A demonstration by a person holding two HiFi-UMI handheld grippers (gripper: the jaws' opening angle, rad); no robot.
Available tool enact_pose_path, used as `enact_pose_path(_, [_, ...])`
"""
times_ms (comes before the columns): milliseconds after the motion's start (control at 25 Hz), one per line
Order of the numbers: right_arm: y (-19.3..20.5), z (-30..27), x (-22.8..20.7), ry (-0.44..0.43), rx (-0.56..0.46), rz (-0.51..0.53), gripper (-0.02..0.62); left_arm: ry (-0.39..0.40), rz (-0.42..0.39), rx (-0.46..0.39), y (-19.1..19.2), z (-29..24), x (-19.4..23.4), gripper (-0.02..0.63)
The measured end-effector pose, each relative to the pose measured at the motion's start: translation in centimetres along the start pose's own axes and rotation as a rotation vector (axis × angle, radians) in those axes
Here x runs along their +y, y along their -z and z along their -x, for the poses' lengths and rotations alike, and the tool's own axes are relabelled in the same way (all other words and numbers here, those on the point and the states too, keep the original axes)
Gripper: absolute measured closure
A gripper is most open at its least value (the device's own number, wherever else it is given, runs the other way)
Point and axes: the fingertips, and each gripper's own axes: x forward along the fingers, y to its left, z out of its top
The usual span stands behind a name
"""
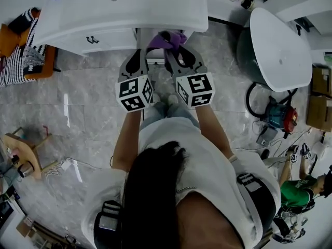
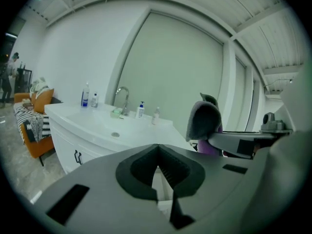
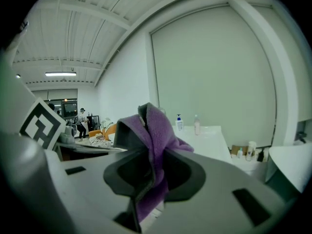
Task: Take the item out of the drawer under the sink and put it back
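A purple cloth with a grey side hangs bunched in my right gripper, in front of the white sink vanity. In the right gripper view the cloth sits pinched between the jaws of the right gripper, which is shut on it. My left gripper is level with it, just to its left, its jaws meeting at the tip with nothing in them. The left gripper view shows the cloth at the right. Below the grippers an open drawer shows only partly; what it holds is hidden.
A white bathtub stands at the right with a red vacuum cleaner beside it. An orange sofa with a striped cloth stands at the left, and a wooden stool is nearer. Bottles and a tap stand on the vanity. A person in green crouches at the right.
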Motion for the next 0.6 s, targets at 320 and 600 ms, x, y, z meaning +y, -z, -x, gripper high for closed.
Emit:
enact_pose_path(320, [0.4,2.8,-1.2,0.014,-0.029,-0.019,0.495,-0.027,-0.003,-0.001,1.3,1.3,-1.7,0.603])
enact_pose_path(600, [0.9,4.1,-0.7,-0.002,-0.038,-0.023,0.495,-0.012,-0.018,-0.009,1.8,2.4,-3.4,0.603])
